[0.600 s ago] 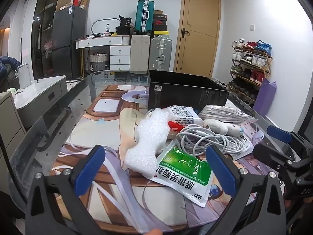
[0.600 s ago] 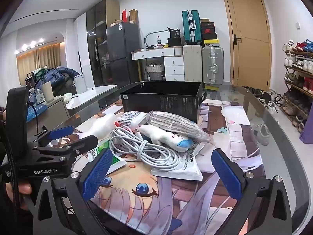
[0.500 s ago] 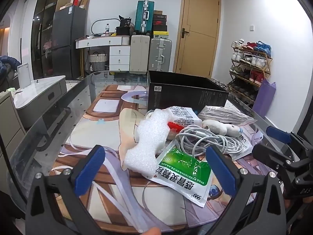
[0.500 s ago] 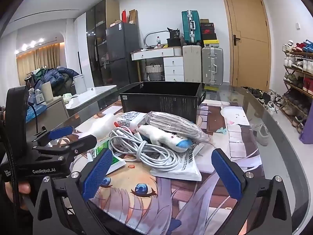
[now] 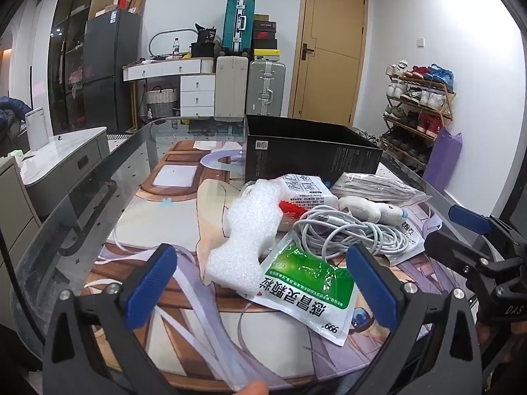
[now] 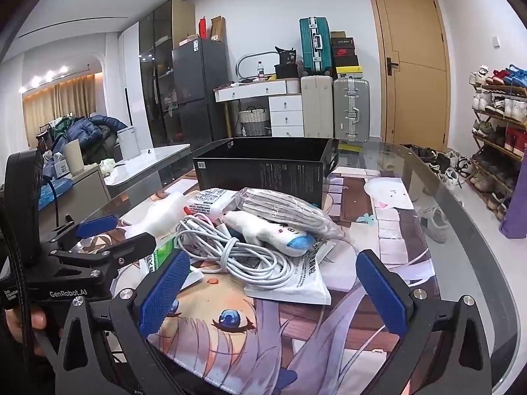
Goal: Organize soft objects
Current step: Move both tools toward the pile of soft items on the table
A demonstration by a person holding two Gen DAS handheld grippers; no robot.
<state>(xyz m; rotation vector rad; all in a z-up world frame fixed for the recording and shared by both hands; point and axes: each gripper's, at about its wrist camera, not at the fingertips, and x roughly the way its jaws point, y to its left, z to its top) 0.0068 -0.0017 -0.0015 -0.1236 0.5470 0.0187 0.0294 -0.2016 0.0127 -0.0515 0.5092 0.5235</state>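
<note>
Your left gripper point(image 5: 263, 283) and right gripper point(image 6: 273, 288) both hover above the table point(image 6: 461, 230) with jaws spread wide, gripping nothing. The soft things lie heaped on the mat point(image 6: 237, 339) before the black box point(image 6: 263, 168): foam point(image 5: 247, 230), green sachet point(image 5: 306, 283), cable point(image 6: 237, 250), plush point(image 6: 270, 230), bagged cloth point(image 6: 280, 204).

Lived-in home, shoe rack point(image 5: 420, 98) by door point(image 5: 329, 49), stacked suitcases point(image 6: 332, 79), fridge point(image 6: 199, 92), glass-topped table point(image 6: 461, 230)
</note>
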